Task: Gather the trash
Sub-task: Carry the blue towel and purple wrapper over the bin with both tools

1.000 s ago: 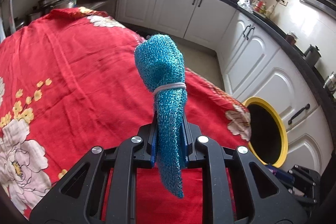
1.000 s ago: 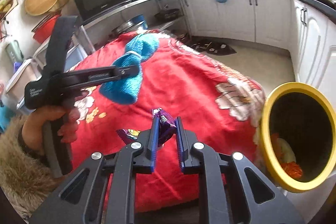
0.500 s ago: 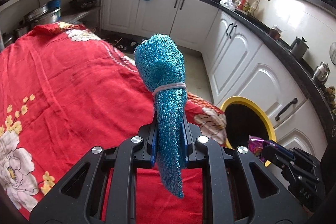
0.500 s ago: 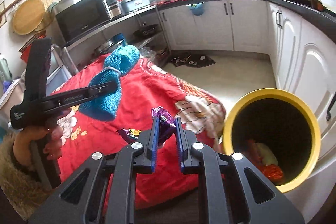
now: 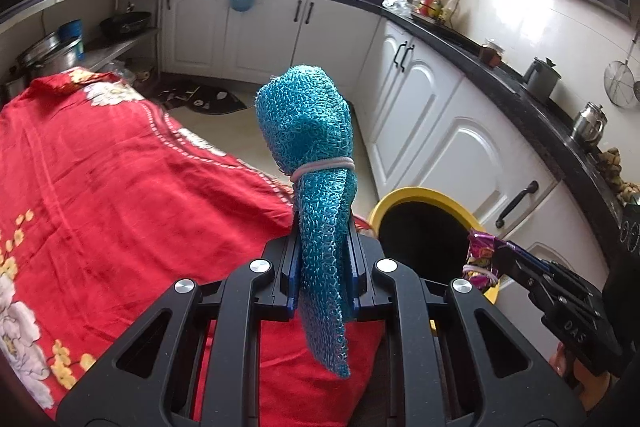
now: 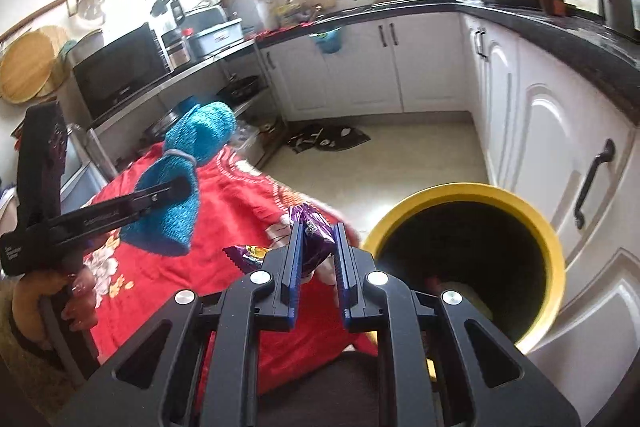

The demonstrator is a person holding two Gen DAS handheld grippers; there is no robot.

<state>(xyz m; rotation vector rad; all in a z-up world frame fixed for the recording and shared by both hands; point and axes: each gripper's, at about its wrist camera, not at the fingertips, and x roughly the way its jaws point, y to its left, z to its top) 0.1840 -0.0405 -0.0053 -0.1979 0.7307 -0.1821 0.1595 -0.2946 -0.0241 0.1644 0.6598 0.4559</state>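
Observation:
My left gripper (image 5: pixel 322 251) is shut on a blue knitted cloth bundle (image 5: pixel 308 131) tied with a white rubber band; it stands up above the red tablecloth's edge and also shows in the right wrist view (image 6: pixel 188 163). My right gripper (image 6: pixel 316 247) is shut on a purple snack wrapper (image 6: pixel 314 231), held beside the rim of the yellow bin (image 6: pixel 556 251). The wrapper also shows in the left wrist view (image 5: pixel 482 255), over the bin's rim (image 5: pixel 424 191). Some trash lies in the bin's bottom.
The table wears a red flowered cloth (image 5: pixel 100 187). White cabinets (image 6: pixel 540 155) with black handles stand close behind the bin. A dark floor mat (image 6: pixel 328 139) lies on the tiled floor. A microwave (image 6: pixel 120 71) sits on a steel shelf.
Both grippers have swung right and forward toward the yellow bin. The wrapper now sits at the bin's rim, and the blue bundle has reached the table's edge.

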